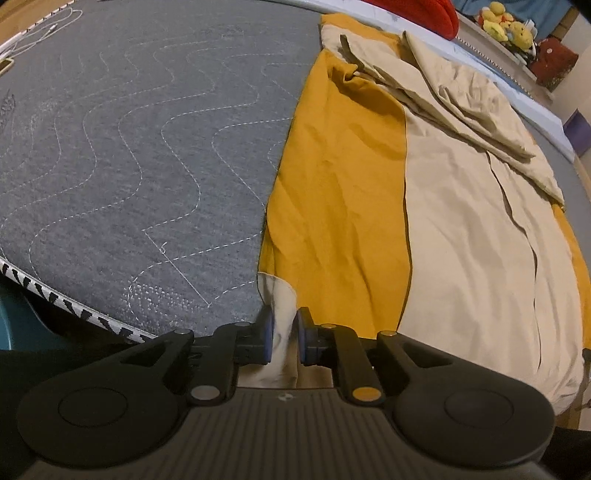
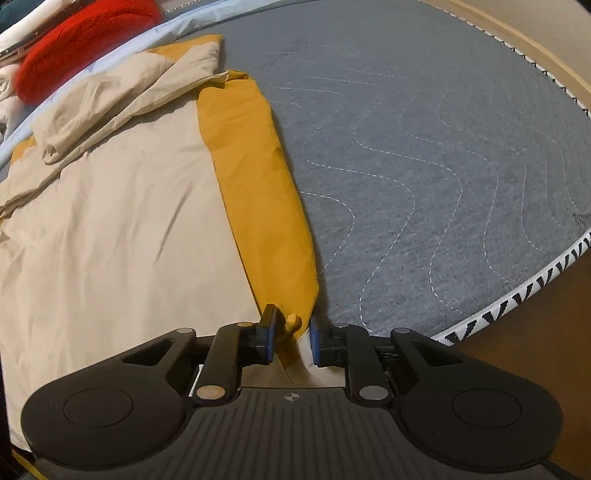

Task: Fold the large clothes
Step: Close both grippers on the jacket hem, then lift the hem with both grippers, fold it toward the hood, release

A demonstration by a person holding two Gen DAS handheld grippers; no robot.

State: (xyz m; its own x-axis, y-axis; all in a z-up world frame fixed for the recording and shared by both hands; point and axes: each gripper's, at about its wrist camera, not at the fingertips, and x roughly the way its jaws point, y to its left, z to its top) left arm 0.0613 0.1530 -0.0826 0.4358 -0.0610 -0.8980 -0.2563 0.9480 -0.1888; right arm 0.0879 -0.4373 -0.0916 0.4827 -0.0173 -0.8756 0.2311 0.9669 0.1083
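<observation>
Left gripper [image 1: 283, 332]: jaws narrowly parted, beige corner of the mustard-and-beige garment [image 1: 369, 206] between the pads, clamp unclear. Right gripper [image 2: 290, 338]: slightly wider, mustard hem between pads. Garment fills frame centre-right on grey quilted mattress [image 1: 129, 155]. Risk: loose pinch, corners slip when lifted, fold skews.

Mustard-and-beige cloth garment [image 1: 424, 206] lies flat on the grey quilted mattress [image 1: 129, 147], covering the right part in the left wrist view, the left part in the right wrist view [image 2: 122, 206]. Bare mattress [image 2: 424, 147] beside it. Left claw [image 1: 284, 338] at the garment's near edge, cloth between its pads. Right claw [image 2: 290, 338] likewise at a near corner. Red cushion [image 2: 77, 44] behind the garment, off the mattress; yellow plush toys [image 1: 506, 22] on a ledge beyond.
</observation>
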